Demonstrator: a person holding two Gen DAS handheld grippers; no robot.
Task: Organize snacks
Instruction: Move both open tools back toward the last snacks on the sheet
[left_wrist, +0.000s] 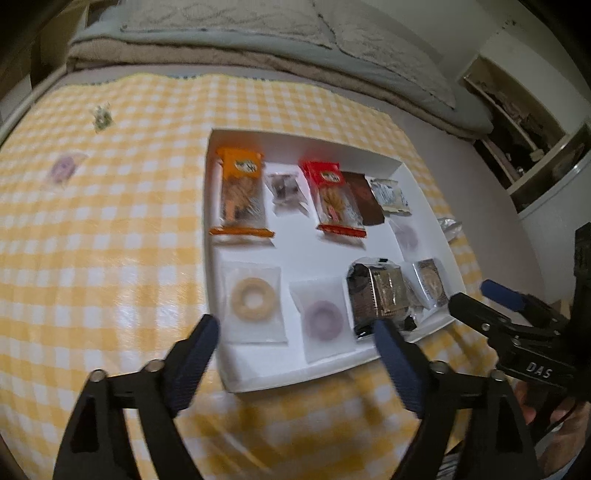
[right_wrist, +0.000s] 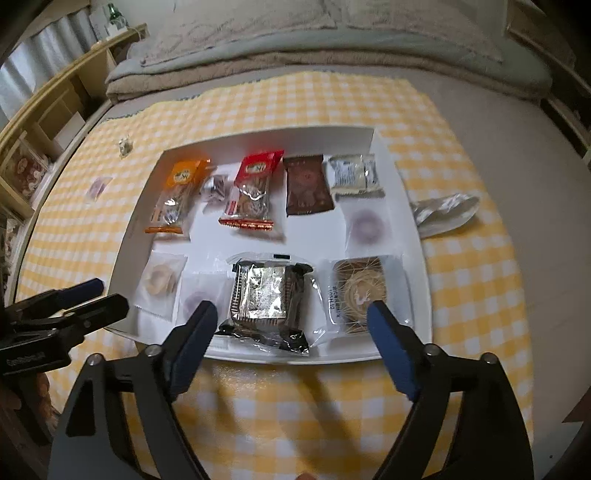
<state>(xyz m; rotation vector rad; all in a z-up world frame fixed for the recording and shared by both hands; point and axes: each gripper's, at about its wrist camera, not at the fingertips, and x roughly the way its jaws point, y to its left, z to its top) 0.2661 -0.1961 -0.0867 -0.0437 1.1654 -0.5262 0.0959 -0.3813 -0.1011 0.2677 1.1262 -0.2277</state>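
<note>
A white shallow box (left_wrist: 295, 373) (right_wrist: 413, 229) lies on a yellow checked cloth and holds several wrapped snacks: an orange pack (left_wrist: 240, 192) (right_wrist: 177, 195), a red pack (left_wrist: 336, 195) (right_wrist: 253, 192), a brown pack (right_wrist: 306, 184), a silver-dark pack (left_wrist: 380, 295) (right_wrist: 266, 295), ring biscuits (left_wrist: 253, 299) (right_wrist: 160, 282). My left gripper (left_wrist: 295, 332) is open and empty above the box's near edge. My right gripper (right_wrist: 291, 317) is open and empty, its fingers on either side of the silver-dark pack, above it.
Outside the box lie a purple ring snack (left_wrist: 64, 168) (right_wrist: 98, 188), a small greenish packet (left_wrist: 101, 116) (right_wrist: 125, 146) and a crumpled silver wrapper (right_wrist: 443, 212). Folded bedding (left_wrist: 258, 40) lies beyond the cloth. Shelves (right_wrist: 44, 122) stand at the left.
</note>
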